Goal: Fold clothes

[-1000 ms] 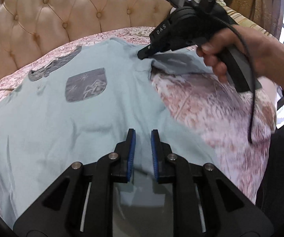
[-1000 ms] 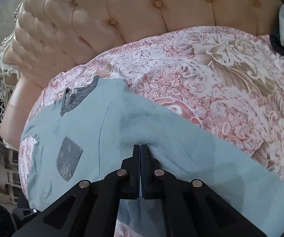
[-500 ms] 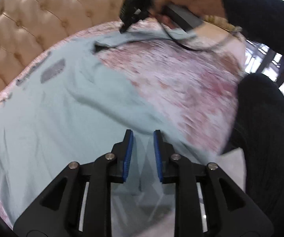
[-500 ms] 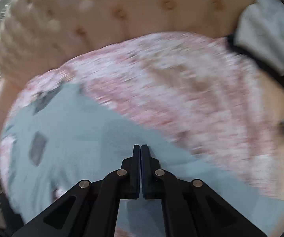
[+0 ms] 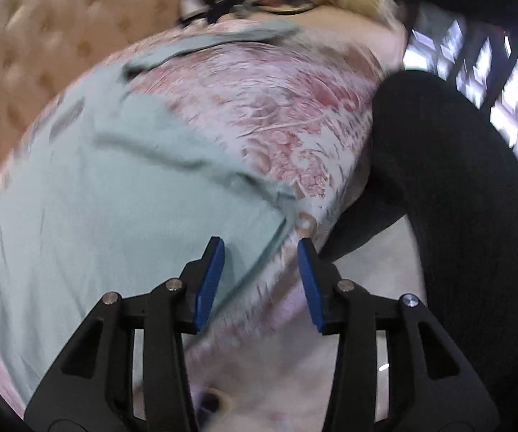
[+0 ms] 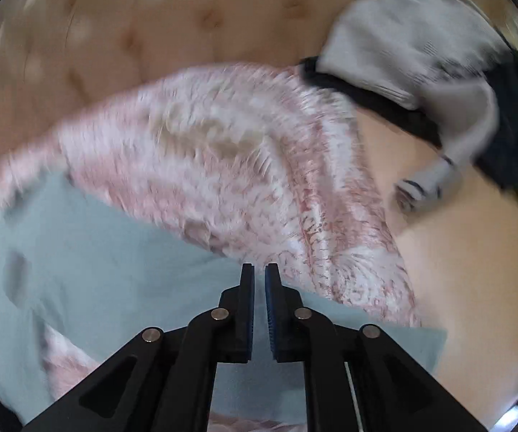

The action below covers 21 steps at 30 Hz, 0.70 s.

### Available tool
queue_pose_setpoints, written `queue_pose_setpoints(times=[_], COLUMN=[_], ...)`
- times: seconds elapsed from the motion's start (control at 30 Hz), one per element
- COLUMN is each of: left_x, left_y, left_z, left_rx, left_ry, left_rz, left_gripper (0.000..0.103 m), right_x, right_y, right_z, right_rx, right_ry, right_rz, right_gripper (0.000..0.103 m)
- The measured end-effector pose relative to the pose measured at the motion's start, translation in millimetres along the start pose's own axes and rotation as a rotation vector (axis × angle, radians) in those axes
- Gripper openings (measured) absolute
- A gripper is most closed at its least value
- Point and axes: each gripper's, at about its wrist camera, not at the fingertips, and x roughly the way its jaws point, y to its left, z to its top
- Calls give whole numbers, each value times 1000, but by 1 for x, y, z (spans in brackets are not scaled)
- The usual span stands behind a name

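Floral bedspread [image 5: 280, 115], tufted headboard [image 6: 151, 36] behind; pale green shirt [image 5: 115, 208] lies spread on it, one sleeve stretched out. Risk: sleeve slips and bunches. Left gripper [image 5: 260, 280] fingers wide apart, empty over the hem. Right gripper [image 6: 259, 306] fingers nearly closed, grip unclear.

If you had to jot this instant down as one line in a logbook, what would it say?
task: fold clothes | left gripper: open over shirt hem | right gripper: slightly open, shirt sleeve beneath | surface: floral bedspread | views blurred
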Motion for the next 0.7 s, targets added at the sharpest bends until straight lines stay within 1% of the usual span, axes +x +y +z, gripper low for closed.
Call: queue_pose_setpoints(times=[0.03, 0.07, 0.1, 0.13, 0.17, 0.2, 0.23, 0.27, 0.3, 0.33, 0.4, 0.5, 0.53, 0.6, 0.63, 0.67, 0.7], left_x=[-4, -9, -13, -17, -22, -26, -32, -36, -40, -43, -55, -72, -78, -86, -88, -89, -89], left_y=[3, 6, 10, 13, 16, 19, 28, 33, 36, 40, 53, 72, 78, 106, 120, 135, 146], left_z=[-5, -9, -14, -19, -24, -28, -39, -46, -53, -60, -65, -73, -75, -88, -99, -111, -119], left_rx=[-11, -22, -32, -43, -54, -65, -68, -70, -69, -69, -133, -232, -264, -444, -532, -620, -675], left_ry=[-2, -3, -5, -7, -9, -10, -3, 1, 6, 12, 8, 2, -1, 13, 31, 49, 63], left_rz=[8, 16, 25, 33, 41, 49, 108, 137, 161, 185, 208, 242, 253, 247, 263, 279, 266], left_gripper=[45, 45, 45, 45, 45, 45, 45, 45, 45, 45, 45, 47, 47, 47, 47, 47, 46], right_x=[-11, -21, -31, -37, -44, -50, -55, -56, -57, -57, -58, -63, -62, -60, -59, -58, -59], right_y=[4, 14, 26, 42, 58, 74, 89, 96, 101, 106, 112, 123, 129, 142, 148, 153, 157], right_z=[-4, -11, -22, -38, -55, -75, -101, -120, -141, -164, -201, -242, -249, -263, -268, -268, -268], right_rx=[8, -10, -30, -53, -76, -93, -92, -79, -61, -43, -13, -5, -39, -106, -137, -162, -178], right_ry=[-12, -19, -16, 8, 31, 52, 63, 71, 82, 97, 123, 156, 158, 162, 161, 155, 153], right_rz=[51, 103, 156, 209, 263, 306, 320, 324, 330, 324, 275, 192, 156, 85, 54, 34, 27], right_gripper=[9, 9, 9, 11, 21, 28, 43, 53, 55, 56, 57, 57, 58, 60, 64, 59, 50])
